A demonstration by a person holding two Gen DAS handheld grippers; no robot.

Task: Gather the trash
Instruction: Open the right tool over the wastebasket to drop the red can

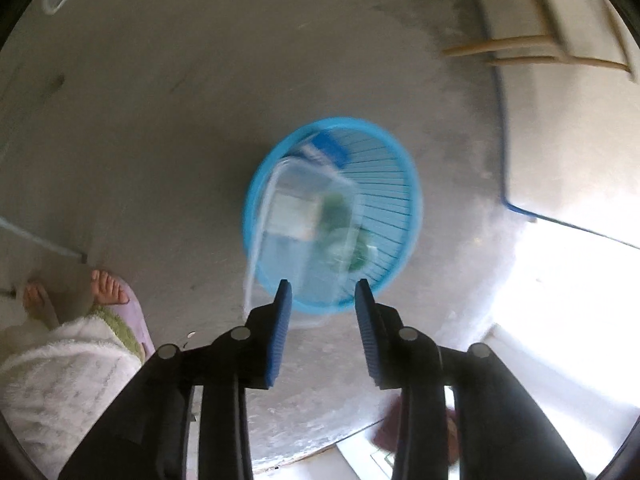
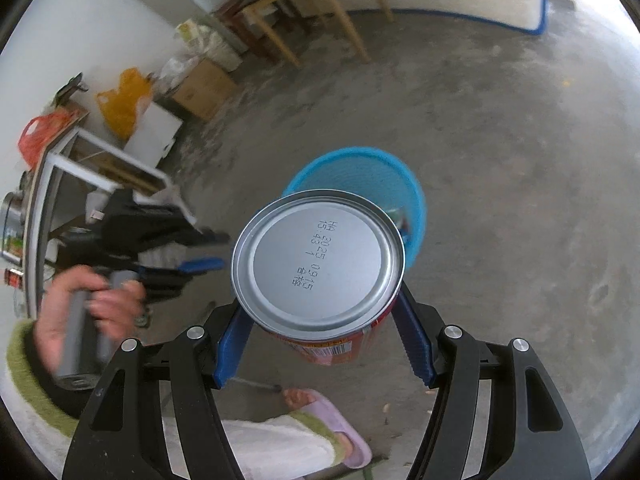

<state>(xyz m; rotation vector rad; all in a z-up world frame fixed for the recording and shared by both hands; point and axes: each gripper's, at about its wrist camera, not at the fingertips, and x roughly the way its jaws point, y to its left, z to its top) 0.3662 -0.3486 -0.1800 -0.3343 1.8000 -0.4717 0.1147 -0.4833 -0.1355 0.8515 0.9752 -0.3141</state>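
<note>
**Can Next, Box Dropping In**

Blue pads of the left gripper sit closest, and its jaws are apart with nothing pressed between them. Just past the tips, a clear plastic box looks blurry and is tipped over the rim of the blue basket, so I think it is falling in. Something green shows through the box, down in the basket.

On the other side, the right gripper has its jaws clamped on a red can, one pad on each side. We see the can's shiny silver end with a date stamped on it. The basket sits on the grey floor right behind the can, beyond the jaw tips.

So one piece of trash looks nearly done. The can is not in yet. It needs to go over the basket and be let go. I can't tell if more trash waits elsewhere.
</note>
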